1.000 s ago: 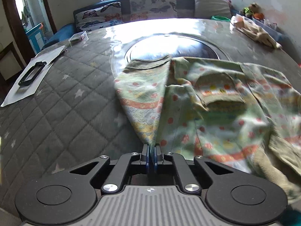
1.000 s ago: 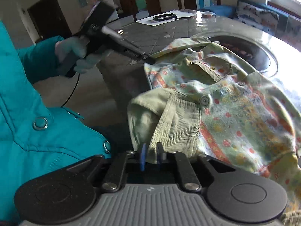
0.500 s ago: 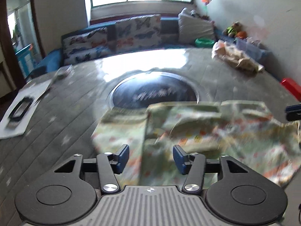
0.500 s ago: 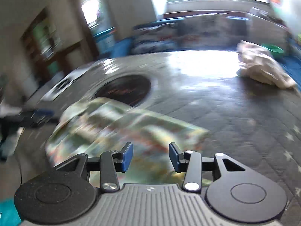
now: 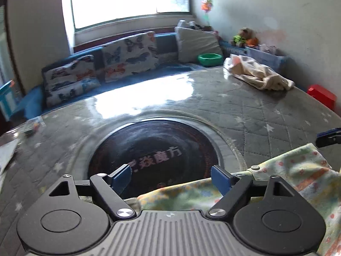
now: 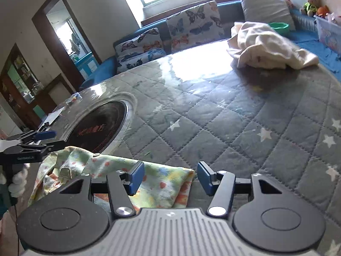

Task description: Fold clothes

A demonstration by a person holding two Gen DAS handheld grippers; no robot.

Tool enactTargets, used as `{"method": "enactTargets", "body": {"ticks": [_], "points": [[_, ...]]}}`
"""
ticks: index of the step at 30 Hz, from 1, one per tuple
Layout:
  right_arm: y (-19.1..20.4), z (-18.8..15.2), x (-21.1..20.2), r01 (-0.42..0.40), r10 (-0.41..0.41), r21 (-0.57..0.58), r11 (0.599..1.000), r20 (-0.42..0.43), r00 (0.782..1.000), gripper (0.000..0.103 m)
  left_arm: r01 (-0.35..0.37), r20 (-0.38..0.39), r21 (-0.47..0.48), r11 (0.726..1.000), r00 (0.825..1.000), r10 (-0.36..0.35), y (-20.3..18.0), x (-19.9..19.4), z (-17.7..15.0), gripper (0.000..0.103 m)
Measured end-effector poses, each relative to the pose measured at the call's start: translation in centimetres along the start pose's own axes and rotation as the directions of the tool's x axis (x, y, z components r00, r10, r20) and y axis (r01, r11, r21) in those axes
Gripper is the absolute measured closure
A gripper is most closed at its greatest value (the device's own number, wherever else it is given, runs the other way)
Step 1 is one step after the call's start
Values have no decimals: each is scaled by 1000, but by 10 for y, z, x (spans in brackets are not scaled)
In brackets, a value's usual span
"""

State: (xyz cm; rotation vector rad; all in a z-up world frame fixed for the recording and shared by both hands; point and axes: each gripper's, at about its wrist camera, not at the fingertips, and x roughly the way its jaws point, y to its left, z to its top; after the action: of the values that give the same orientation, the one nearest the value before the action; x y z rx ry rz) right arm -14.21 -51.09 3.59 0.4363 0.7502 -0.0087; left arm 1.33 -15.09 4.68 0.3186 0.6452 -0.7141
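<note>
A pale green shirt [image 5: 294, 177] with a small fruit print lies on the quilted grey table top [image 5: 255, 111], at the near edge. My left gripper [image 5: 170, 178] is open and empty, held above the shirt's left part. My right gripper [image 6: 169, 177] is open and empty above the shirt's right edge [image 6: 162, 183]. The left gripper also shows at the left of the right wrist view [image 6: 40, 140], and the tip of the right gripper at the right of the left wrist view [image 5: 329, 137].
A round dark glass plate [image 5: 153, 151] is set in the table's middle. A cream garment [image 6: 266, 47] lies bunched at the far right. Papers and small items [image 6: 53, 115] lie at the far left. A sofa with cushions [image 5: 127, 57] stands behind the table.
Both grippers have let go of the shirt and opened wide. They have lifted and tilted up, so the shirt now lies low in both views.
</note>
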Motion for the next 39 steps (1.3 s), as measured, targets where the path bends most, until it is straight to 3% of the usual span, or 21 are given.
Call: {"method": "enactTargets", "body": {"ticks": [8,17,19,24,30,37,39], "points": [[0,0,15,-27,27,-13,1000,-15,1000,47,134,-22,93,987,991,-132,-18,25,-2,17],[-2,1,25,-64,63,-16,998,-26,998,46,232,-52,169,958,973,-227,-34,38,-9,20],[0,2,26,-71,70,-33,997,-26,997,46,251,-59,168,953,968,-244,-34,40,-9,25],[8,12,28,-103,100,-82,991,-39,994,46,280,-68,175,944,960,-272,-36,41,-9,52],[37,19,46,-143,125,-191,971,-103,987,46,312,-78,184,932,950,-303,-38,42,-9,76],[66,17,68,-143,85,-332,932,-182,980,48,308,-73,184,933,951,-299,-41,40,-6,91],[72,17,70,-150,82,-363,919,-196,977,56,307,-71,180,935,952,-299,-40,39,-6,93]]}}
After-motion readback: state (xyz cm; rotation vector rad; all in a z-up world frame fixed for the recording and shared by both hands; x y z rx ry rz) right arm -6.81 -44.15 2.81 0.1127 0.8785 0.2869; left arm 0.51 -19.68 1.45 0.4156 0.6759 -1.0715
